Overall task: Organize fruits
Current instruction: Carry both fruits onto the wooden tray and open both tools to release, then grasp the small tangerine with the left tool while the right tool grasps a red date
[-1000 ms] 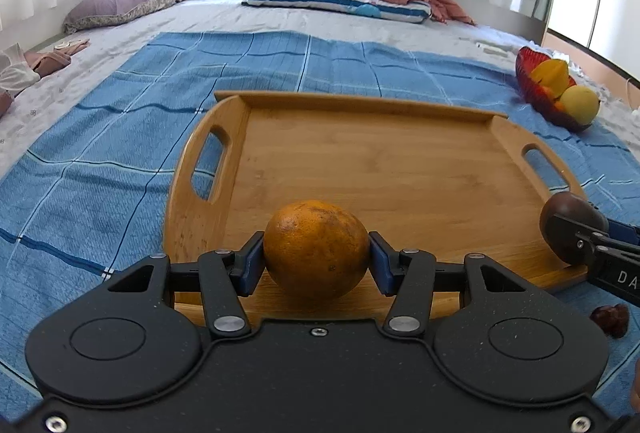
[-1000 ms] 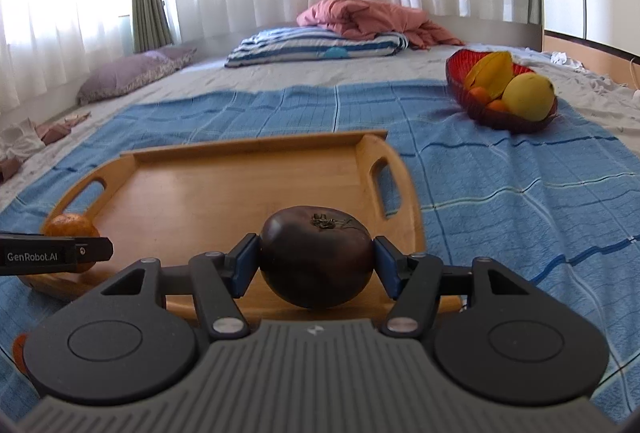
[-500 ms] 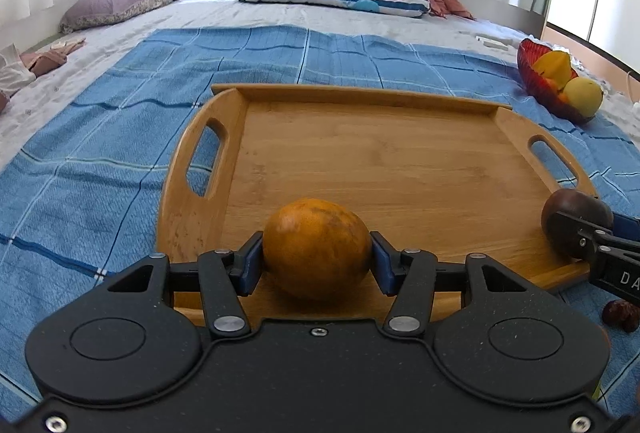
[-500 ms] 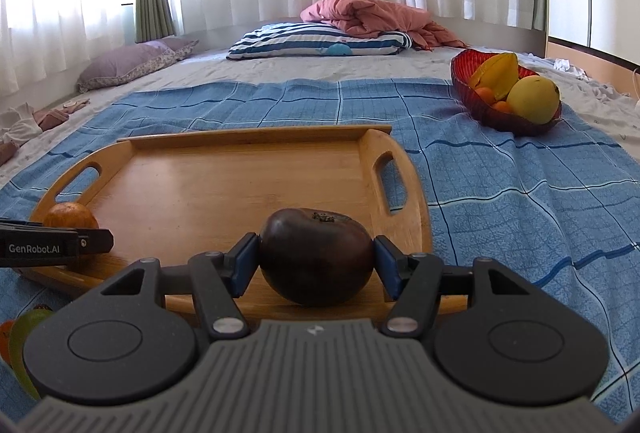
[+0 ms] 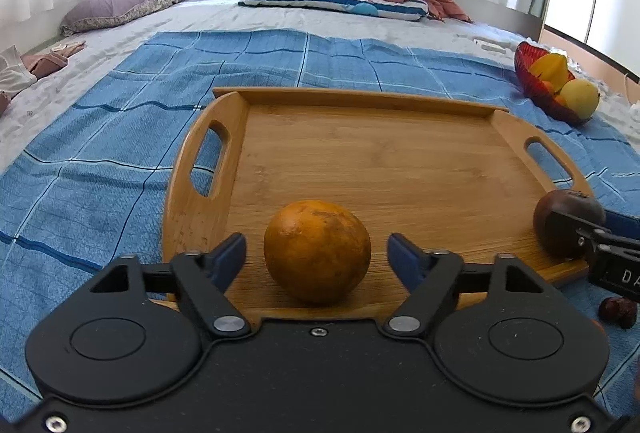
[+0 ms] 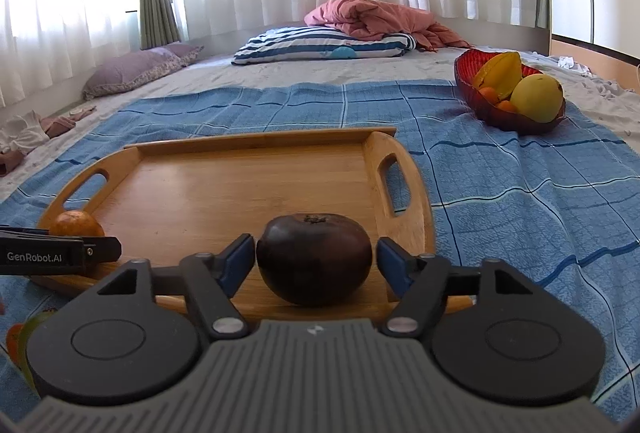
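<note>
An orange (image 5: 317,251) rests on the near left part of the wooden tray (image 5: 400,161). My left gripper (image 5: 316,257) is opening around it, and its blue pads stand clear of the fruit on both sides. A dark purple round fruit (image 6: 314,257) sits on the tray's (image 6: 224,185) near right part. My right gripper (image 6: 316,259) is opening too, with small gaps between its pads and the fruit. The right wrist view shows the orange (image 6: 76,224) behind the left gripper's finger; the left wrist view shows the purple fruit (image 5: 566,223) by the right gripper's finger.
The tray lies on a blue checked cloth (image 5: 100,161) spread over a bed. A red bowl (image 6: 508,113) with a starfruit, a yellow fruit and small oranges stands at the far right. Small dark red fruits (image 5: 618,309) lie on the cloth near the tray. Pillows and a pink blanket lie at the far end.
Both grippers have opened. The orange and the purple fruit, gripped before, now rest free on the tray between the parted pads. Neither hand has shifted.
</note>
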A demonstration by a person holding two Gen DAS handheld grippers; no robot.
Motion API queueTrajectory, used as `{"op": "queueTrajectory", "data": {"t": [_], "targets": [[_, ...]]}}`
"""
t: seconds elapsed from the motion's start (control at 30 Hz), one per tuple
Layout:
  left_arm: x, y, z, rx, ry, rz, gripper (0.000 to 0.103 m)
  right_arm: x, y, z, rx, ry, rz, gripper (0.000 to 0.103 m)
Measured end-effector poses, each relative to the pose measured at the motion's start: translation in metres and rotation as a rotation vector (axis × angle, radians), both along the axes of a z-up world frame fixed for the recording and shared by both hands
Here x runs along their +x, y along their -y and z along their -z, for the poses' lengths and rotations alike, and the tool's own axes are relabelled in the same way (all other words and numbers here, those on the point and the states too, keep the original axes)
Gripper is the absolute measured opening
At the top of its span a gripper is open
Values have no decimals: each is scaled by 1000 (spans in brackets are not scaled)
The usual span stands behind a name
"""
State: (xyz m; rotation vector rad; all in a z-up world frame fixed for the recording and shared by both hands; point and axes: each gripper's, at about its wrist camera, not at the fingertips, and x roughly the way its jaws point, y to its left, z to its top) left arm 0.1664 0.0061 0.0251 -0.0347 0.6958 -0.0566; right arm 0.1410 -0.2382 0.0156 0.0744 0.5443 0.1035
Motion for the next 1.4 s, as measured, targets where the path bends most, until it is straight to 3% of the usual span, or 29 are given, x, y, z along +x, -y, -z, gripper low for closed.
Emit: {"op": "queueTrajectory", "data": {"t": [0.33, 0.7, 1.0, 1.3, 1.4], "targets": [[-24, -2, -14, -40, 45, 17, 97, -23, 3, -8, -25, 57, -6, 92], [-74, 1, -26, -65, 96, 61, 101, -67, 10, -17, -66, 148, 3, 98], [-115, 7, -19, -57, 97, 101, 101, -97, 16, 0, -103, 137, 21, 98], [-139, 8, -12, -53, 79, 141, 101, -107, 27, 17, -89, 88, 46, 77], [-145, 8, -10, -50, 75, 141, 101, -110, 31, 19, -72, 88, 73, 61]]}}
